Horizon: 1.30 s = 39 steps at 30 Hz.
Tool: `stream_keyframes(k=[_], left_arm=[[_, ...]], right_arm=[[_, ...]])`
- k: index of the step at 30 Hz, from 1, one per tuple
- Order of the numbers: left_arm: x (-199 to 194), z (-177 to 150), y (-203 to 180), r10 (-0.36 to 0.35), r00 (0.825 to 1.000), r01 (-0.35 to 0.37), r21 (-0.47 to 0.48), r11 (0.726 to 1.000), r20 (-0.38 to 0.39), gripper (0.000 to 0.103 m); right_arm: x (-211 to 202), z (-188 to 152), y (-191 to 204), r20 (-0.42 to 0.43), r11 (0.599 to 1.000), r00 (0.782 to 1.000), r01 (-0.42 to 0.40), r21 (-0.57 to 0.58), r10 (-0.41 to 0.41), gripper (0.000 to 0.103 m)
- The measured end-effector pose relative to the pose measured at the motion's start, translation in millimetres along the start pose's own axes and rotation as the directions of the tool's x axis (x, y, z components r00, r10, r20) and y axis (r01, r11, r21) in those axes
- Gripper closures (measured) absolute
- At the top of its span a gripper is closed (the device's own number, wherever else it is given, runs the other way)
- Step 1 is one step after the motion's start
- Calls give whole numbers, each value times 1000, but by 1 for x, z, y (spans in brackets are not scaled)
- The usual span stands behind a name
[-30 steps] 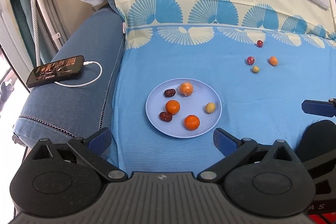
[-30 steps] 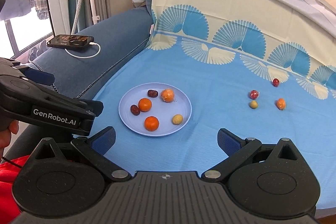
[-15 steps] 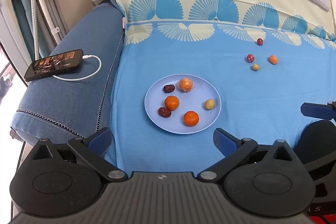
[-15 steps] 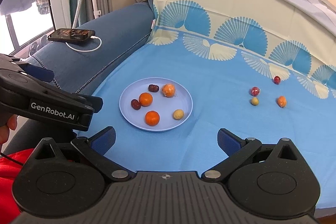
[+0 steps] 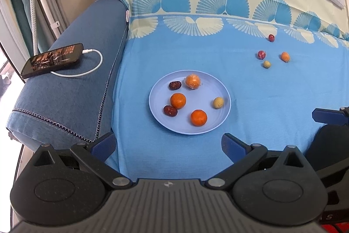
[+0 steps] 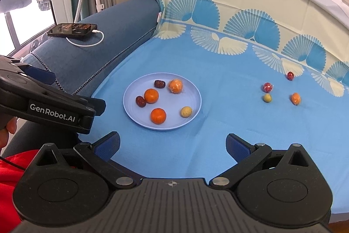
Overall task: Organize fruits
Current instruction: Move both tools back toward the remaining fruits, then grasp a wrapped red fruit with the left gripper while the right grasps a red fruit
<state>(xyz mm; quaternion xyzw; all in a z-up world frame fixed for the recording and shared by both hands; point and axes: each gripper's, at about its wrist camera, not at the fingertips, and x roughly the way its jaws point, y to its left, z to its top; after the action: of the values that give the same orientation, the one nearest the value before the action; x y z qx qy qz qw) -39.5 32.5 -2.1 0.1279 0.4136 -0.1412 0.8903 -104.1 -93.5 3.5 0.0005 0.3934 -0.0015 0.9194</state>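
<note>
A pale blue plate (image 5: pixel 220 91) (image 6: pixel 194 91) lies on the blue sheet and holds three oranges, two dark red dates and a small yellow fruit (image 5: pixel 218 102). Several loose fruits lie far right: a red wrapped one (image 5: pixel 261 54) (image 6: pixel 267 87), a small yellow one (image 5: pixel 266 64), an orange one (image 5: pixel 285 56) (image 6: pixel 295 98) and a dark red one (image 5: pixel 271 37) (image 6: pixel 290 75). My left gripper (image 5: pixel 167 144) is open and empty, just short of the plate. My right gripper (image 6: pixel 172 144) is open and empty, below the plate.
A phone (image 5: pixel 52 60) (image 6: pixel 72 30) on a white charging cable lies on the blue sofa arm at the left. The patterned sheet rises up the sofa back behind. A window and white poles stand at the far left. The left gripper's body (image 6: pixel 48 106) shows at the right view's left edge.
Both grippers have drifted slightly; the plate and fruits sit a little higher in both views. Nothing was picked up or released.
</note>
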Motion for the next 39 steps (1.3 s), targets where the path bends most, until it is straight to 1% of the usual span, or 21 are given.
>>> stream_keyframes(k=[8, 11, 15, 18, 22, 27, 31, 33, 36, 37, 39], left_arm=[[18, 2, -6, 1, 999, 0, 17, 1000, -54, 0], [25, 5, -9, 11, 997, -9, 25, 1000, -73, 0], [38, 16, -16, 7, 995, -5, 26, 1000, -104, 0], [47, 32, -28, -3, 994, 7, 40, 999, -110, 0], [62, 62, -58, -16, 996, 24, 87, 996, -90, 0], [94, 110, -114, -82, 995, 90, 152, 984, -59, 0], [136, 153, -165, -133, 991, 137, 211, 968, -33, 0], [162, 172, -190, -160, 986, 164, 236, 958, -38, 0], [208, 197, -225, -198, 978, 206, 270, 940, -58, 0], [223, 204, -235, -210, 975, 222, 278, 935, -71, 0], [255, 215, -253, -225, 968, 248, 286, 926, -111, 0]], right_arm=[[10, -2, -6, -21, 1000, 1000, -7, 14, 8, 1], [15, -4, -15, -31, 999, 1000, -3, 44, 5, 1], [21, -6, -39, -36, 993, 999, 29, 115, -25, 1], [26, -8, -67, -36, 980, 996, 86, 182, -81, 1], [30, -9, -117, -33, 949, 985, 173, 264, -170, 1], [39, -4, -187, -28, 897, 961, 267, 351, -275, 1], [57, 11, -245, 0, 870, 936, 326, 370, -351, 1], [74, 24, -279, 10, 863, 930, 338, 375, -369, 1], [108, 42, -324, 18, 864, 928, 340, 372, -372, 1], [122, 49, -340, 17, 862, 928, 338, 378, -372, 1], [152, 62, -369, 18, 864, 937, 314, 394, -349, 1]])
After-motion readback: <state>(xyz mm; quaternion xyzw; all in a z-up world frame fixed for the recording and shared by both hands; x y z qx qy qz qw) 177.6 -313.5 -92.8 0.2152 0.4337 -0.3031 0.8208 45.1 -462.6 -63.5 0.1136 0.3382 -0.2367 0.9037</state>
